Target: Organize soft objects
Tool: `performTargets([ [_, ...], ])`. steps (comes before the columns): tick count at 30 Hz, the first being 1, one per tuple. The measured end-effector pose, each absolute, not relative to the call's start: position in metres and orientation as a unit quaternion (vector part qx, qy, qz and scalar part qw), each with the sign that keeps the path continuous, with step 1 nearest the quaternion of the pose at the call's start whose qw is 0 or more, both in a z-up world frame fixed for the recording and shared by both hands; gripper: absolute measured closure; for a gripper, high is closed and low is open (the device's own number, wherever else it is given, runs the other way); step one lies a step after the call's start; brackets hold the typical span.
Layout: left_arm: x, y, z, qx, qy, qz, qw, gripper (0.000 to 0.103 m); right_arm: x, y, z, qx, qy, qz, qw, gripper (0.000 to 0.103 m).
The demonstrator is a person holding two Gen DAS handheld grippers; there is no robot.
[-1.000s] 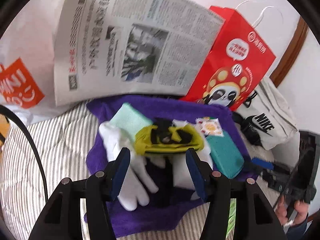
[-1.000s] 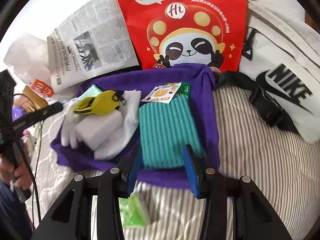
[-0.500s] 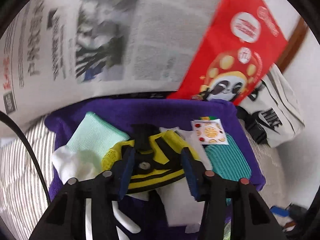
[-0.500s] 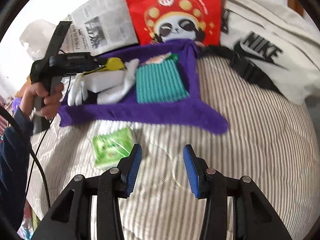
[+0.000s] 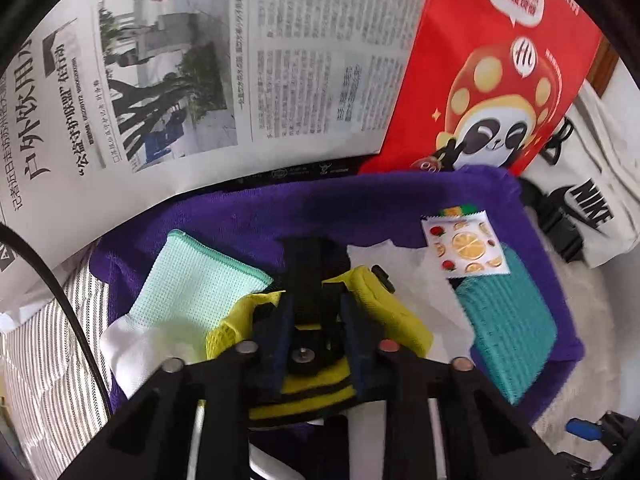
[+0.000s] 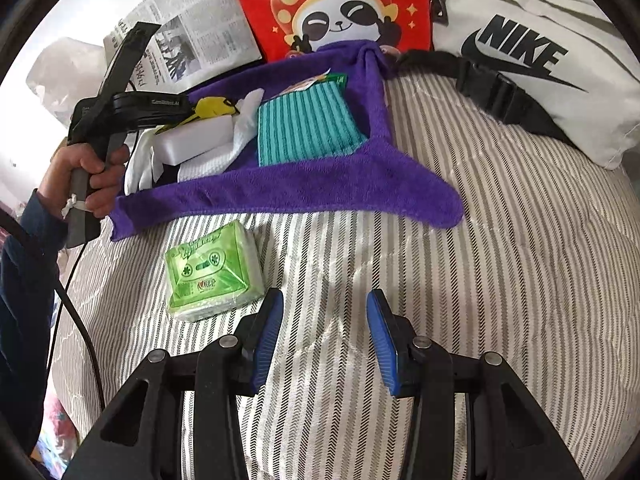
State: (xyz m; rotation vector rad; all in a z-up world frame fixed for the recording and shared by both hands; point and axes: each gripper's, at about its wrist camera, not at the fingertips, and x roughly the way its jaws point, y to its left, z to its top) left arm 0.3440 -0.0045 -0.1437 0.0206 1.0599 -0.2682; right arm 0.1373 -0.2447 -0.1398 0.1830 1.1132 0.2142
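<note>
A purple towel (image 5: pixel 256 216) lies on the striped bed and carries a mint cloth (image 5: pixel 192 284), white gloves (image 5: pixel 132 344), a teal ribbed cloth (image 5: pixel 508 320), a fruit-print sachet (image 5: pixel 464 244) and a yellow and black strap item (image 5: pixel 392 312). My left gripper (image 5: pixel 314 320) is shut on the yellow and black item's black strap. In the right wrist view my right gripper (image 6: pixel 324 332) is open and empty above the bedding, beside a green tissue pack (image 6: pixel 212 272). The towel (image 6: pixel 304 184) and the left gripper (image 6: pixel 188 110) lie farther back.
A newspaper (image 5: pixel 208 64) and a red panda bag (image 5: pixel 504 80) stand behind the towel. A white Nike bag (image 6: pixel 532 52) with a black buckle strap (image 6: pixel 492 88) lies at the right. The striped quilt (image 6: pixel 480 280) spreads in front.
My left gripper moved forward over the towel and shut on the yellow and black item. My right gripper drew back from the teal cloth to the quilt near the tissue pack.
</note>
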Motion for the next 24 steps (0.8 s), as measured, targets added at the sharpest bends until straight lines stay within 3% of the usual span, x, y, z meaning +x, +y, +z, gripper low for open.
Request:
performTargets([
  [24, 0.307, 0.036, -0.107, -0.021, 0.475, -0.148, 0.867, 0.092, 0.126, -0.212, -0.131, 0.077, 0.513, 0.155, 0.841, 0.059],
])
